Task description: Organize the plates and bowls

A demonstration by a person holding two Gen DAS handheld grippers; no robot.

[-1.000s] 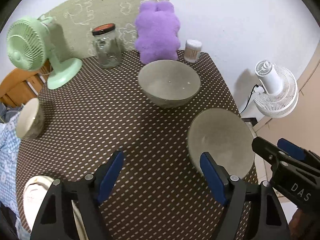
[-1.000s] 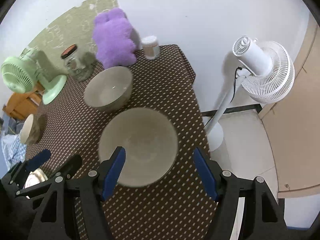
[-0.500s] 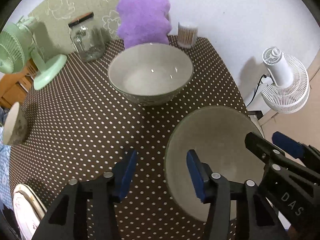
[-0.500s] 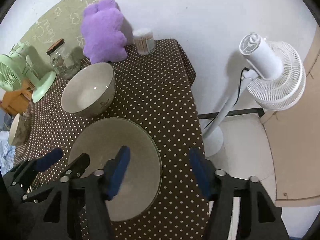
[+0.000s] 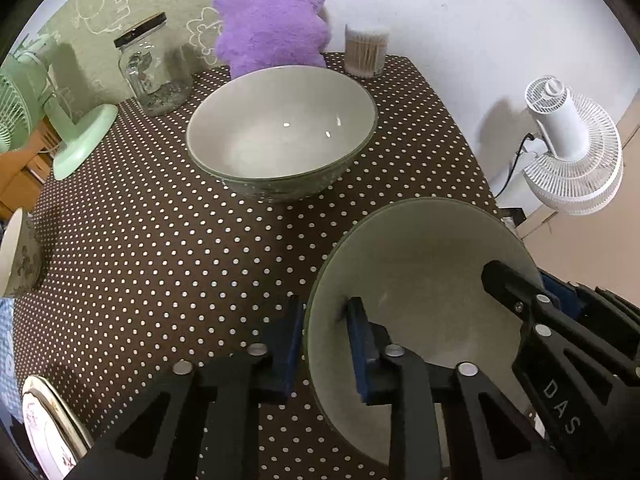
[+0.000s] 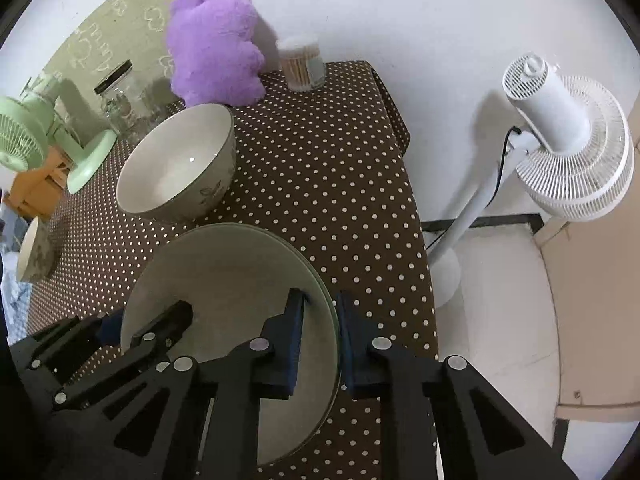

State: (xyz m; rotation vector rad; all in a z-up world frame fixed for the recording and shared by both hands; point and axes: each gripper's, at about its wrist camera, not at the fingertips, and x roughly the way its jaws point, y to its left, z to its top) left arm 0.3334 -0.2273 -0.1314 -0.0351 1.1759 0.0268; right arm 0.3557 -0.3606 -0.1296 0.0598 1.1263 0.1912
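Note:
A wide grey-green bowl (image 5: pixel 420 272) (image 6: pixel 224 272) sits near the right edge of the dotted brown table (image 5: pixel 160 248). My left gripper (image 5: pixel 322 340) is closing its jaws over the bowl's left rim, blue pads pressing it inside and outside. My right gripper (image 6: pixel 320 336) does the same on the opposite rim, one pad inside and one outside. Each gripper shows in the other's view, the right gripper (image 5: pixel 520 292) and the left gripper (image 6: pixel 148 324). A second, deeper bowl (image 5: pixel 280 132) (image 6: pixel 176 164) stands behind. A small bowl (image 5: pixel 16 256) and a plate (image 5: pixel 44 428) are at the left.
At the back stand a purple plush toy (image 5: pixel 272 16), a glass jar (image 5: pixel 152 72), a toothpick holder (image 5: pixel 366 54) and a green desk fan (image 5: pixel 60 128). A white standing fan (image 6: pixel 560 140) is on the floor beyond the table's right edge.
Both grippers came down toward the near bowl and their jaws went from wide open to clamped on its opposite rims. The bowl now fills more of both views.

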